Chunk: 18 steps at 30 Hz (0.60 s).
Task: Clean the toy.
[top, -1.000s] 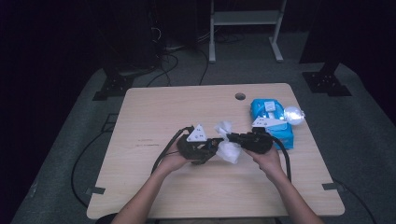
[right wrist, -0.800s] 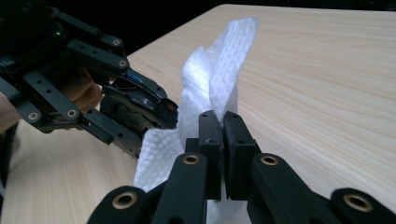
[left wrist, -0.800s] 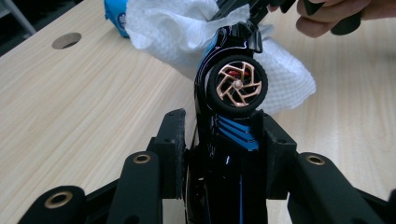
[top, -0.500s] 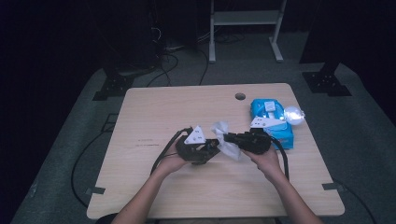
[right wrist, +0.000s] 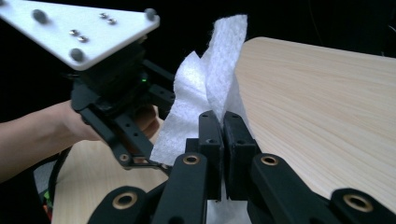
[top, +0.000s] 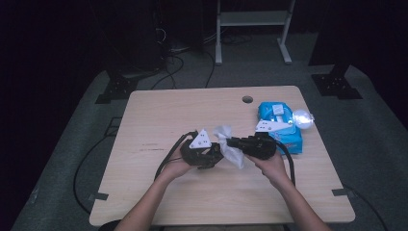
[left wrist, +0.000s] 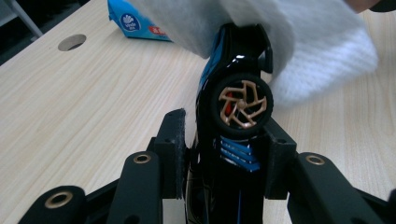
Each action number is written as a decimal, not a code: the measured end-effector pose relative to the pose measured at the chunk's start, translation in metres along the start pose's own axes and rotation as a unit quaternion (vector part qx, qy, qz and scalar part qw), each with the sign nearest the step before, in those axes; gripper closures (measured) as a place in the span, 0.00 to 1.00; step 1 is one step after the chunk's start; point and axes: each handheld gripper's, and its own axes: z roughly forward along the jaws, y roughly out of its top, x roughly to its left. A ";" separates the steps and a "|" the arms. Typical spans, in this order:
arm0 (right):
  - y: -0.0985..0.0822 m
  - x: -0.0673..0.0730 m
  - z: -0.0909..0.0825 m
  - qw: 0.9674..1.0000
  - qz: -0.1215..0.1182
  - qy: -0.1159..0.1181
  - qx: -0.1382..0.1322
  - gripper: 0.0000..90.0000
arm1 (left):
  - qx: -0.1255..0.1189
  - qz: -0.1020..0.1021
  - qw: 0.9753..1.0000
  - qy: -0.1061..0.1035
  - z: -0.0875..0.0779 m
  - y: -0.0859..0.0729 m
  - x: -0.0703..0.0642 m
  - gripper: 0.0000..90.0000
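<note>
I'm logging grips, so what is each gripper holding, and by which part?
Left gripper: toy car, clamped across its body. Right gripper: white wipe, pinched at its lower part.

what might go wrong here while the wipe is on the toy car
1. The left gripper clamps the car only at its lower body, beside a wheel; rubbing pressure could twist it loose.
2. The right gripper pinches just a fold of the wipe, which could slip out or tear.

I am seeing a glossy black toy car [left wrist: 233, 121] with blue stripes and a bronze-spoked wheel standing nose-up, while a crumpled white wipe [left wrist: 299, 42] is draping over its upper end above the table's middle.
</note>
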 end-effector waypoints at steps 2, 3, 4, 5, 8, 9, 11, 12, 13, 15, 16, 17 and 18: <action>0.000 0.002 0.001 1.000 -0.003 0.001 0.001 0.96 | -0.013 -0.001 1.000 -0.003 -0.003 0.001 0.000 0.70; 0.000 0.000 0.001 1.000 -0.003 -0.005 0.002 0.96 | -0.016 -0.001 1.000 -0.002 -0.005 0.001 0.000 0.70; -0.002 -0.002 0.001 1.000 -0.001 -0.010 0.006 0.96 | -0.020 -0.002 1.000 -0.002 -0.006 0.001 0.000 0.71; -0.004 -0.005 0.000 1.000 0.004 -0.014 0.006 0.96 | -0.020 -0.002 1.000 0.000 -0.007 0.002 0.001 0.71; -0.013 -0.017 0.000 0.999 0.027 -0.021 0.011 0.96 | -0.021 -0.003 1.000 0.000 -0.007 0.000 0.003 0.72; -0.015 -0.020 0.000 0.999 0.032 -0.022 0.013 0.96 | -0.020 -0.002 1.000 -0.001 -0.007 -0.001 0.003 0.72; -0.017 -0.022 0.001 0.999 0.039 -0.021 0.011 0.96 | -0.019 -0.002 1.000 -0.001 -0.006 -0.001 0.003 0.72; -0.017 -0.022 0.001 0.999 0.039 -0.022 0.011 0.96 | -0.018 0.000 1.000 -0.001 -0.006 0.000 0.003 0.72; -0.017 -0.022 0.001 0.999 0.037 -0.023 0.011 0.96 | -0.019 -0.002 1.000 -0.001 -0.006 0.000 0.003 0.72; -0.017 -0.023 0.002 0.999 0.036 -0.026 0.015 0.96 | -0.023 -0.004 1.000 -0.001 -0.007 -0.001 0.004 0.72; -0.019 -0.025 0.002 0.999 0.037 -0.031 0.019 0.96 | -0.023 -0.006 1.000 -0.002 -0.007 -0.001 0.004 0.72; -0.021 -0.027 0.002 0.998 0.041 -0.034 0.022 0.96 | -0.027 -0.010 1.000 -0.003 -0.008 -0.001 0.004 0.72; -0.026 -0.031 0.003 0.998 0.047 -0.037 0.028 0.96 | -0.028 -0.010 1.000 -0.004 -0.008 -0.001 0.005 0.72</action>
